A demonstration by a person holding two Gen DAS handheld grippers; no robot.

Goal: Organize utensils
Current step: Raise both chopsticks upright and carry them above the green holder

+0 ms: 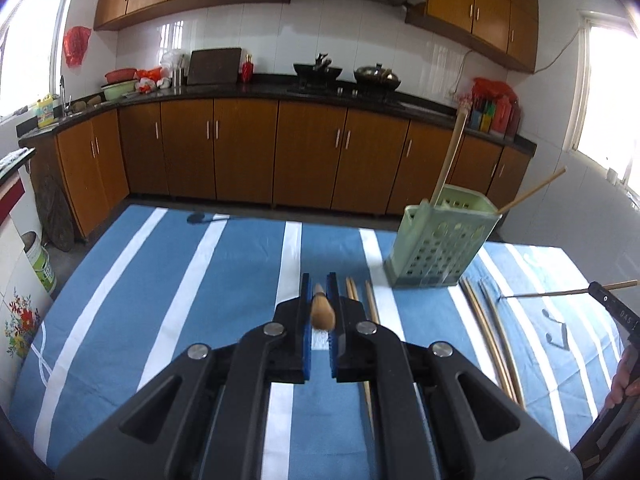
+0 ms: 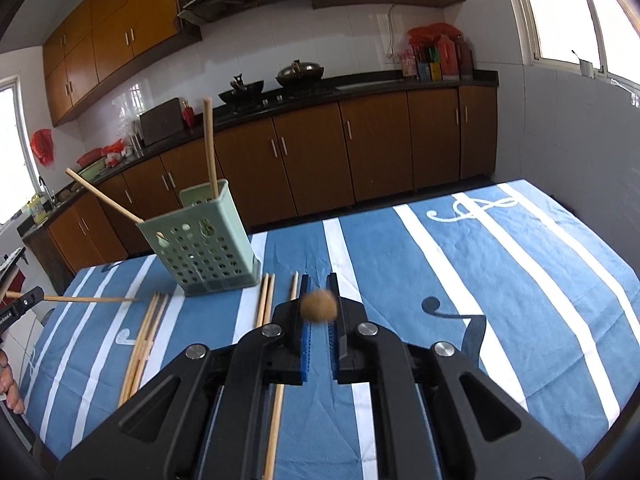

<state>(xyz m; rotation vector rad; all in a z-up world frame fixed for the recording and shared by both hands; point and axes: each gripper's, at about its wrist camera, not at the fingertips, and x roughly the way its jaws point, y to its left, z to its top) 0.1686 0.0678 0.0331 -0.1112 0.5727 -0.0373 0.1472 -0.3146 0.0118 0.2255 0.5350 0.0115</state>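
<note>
A green perforated utensil holder (image 1: 440, 240) (image 2: 204, 248) stands on the blue striped tablecloth with two chopsticks (image 1: 450, 156) (image 2: 210, 144) leaning in it. My left gripper (image 1: 319, 286) is shut on a wooden chopstick (image 1: 322, 310), seen end-on. My right gripper (image 2: 319, 286) is shut on another chopstick (image 2: 319, 306), also end-on. Each gripper with its chopstick shows at the other view's edge: the right gripper's chopstick (image 1: 552, 293) and the left gripper's chopstick (image 2: 88, 299). Loose chopsticks (image 1: 370, 308) (image 2: 146, 340) lie on the cloth in front of the holder.
More chopsticks (image 1: 490, 332) lie right of the holder, and some (image 2: 266, 300) lie just left of my right gripper. The table edge (image 1: 248, 216) faces brown kitchen cabinets (image 1: 240, 152). A person's hand (image 1: 624, 380) shows at the right edge.
</note>
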